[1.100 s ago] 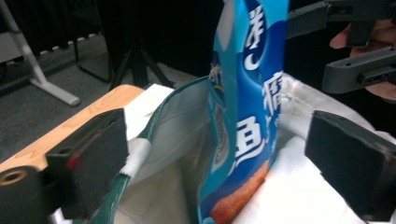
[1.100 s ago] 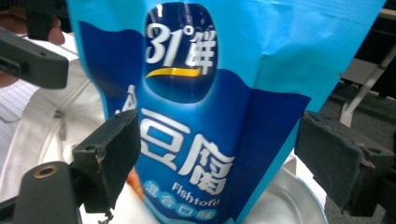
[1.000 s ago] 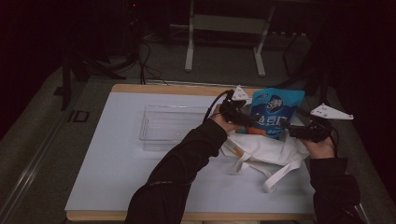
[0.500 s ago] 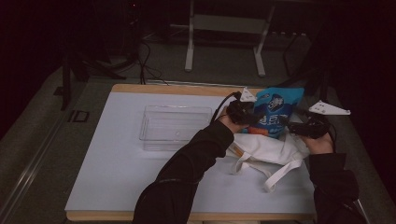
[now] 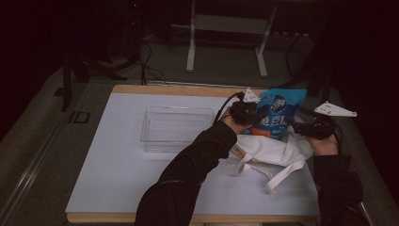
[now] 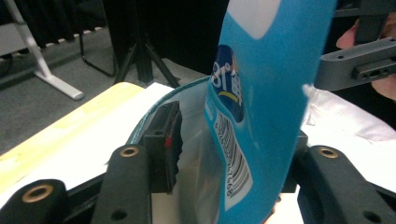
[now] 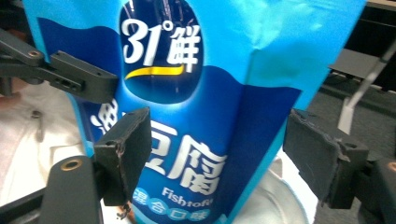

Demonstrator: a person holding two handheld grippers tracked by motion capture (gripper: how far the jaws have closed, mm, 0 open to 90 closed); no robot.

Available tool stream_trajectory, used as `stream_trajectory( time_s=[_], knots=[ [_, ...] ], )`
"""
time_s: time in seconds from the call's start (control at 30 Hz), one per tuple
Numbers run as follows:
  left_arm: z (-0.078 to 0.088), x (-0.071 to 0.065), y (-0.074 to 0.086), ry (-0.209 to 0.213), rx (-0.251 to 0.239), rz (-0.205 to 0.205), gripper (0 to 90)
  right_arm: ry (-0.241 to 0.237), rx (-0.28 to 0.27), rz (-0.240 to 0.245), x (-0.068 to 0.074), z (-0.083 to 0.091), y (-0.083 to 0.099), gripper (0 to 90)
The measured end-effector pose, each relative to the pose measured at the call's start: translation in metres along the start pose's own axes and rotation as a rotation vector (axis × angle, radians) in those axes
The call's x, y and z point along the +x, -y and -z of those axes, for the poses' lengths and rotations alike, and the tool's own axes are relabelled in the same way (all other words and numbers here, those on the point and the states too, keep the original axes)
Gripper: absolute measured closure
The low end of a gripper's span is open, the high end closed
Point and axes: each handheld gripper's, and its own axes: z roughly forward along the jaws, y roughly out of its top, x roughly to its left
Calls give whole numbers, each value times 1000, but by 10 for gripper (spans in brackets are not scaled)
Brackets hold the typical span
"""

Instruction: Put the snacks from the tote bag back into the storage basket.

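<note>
Having just been closing, the left claw [image 6: 219, 163] is clamped on the upright blue plastic fish-tofu pouch [image 5: 277, 113] near the tabletop's [image 5: 117, 179] far right corner; the right claw [image 7: 219, 158] is held apart around it, so lifting seems ready.

Dim room, dark curtained backdrop at 12 o'clock; grey carpet floor [image 5: 94, 84] strewn with black cables [image 5: 141, 66], white-legged stand frame [image 5: 226, 28] at 12, black tripod legs [image 6: 140, 56], wood-edged white table [image 5: 117, 179] at centre.
</note>
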Motion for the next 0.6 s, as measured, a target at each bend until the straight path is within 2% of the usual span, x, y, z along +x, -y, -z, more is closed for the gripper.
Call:
stream_trajectory(
  time_s=[0.17,0.3,0.4,0.6],
  knots=[
    [0,0,0,-1,0,1,578,7,-6,-17,-4,0,0,237],
    [0,-1,-1,13,3,-3,625,12,5,-26,-7,-3,1,236],
    [0,-1,-2,10,6,-8,693,2,18,-33,-9,-9,1,237],
    [-1,-1,-2,18,8,-8,750,-24,29,-39,-7,-20,1,248]
  ],
)
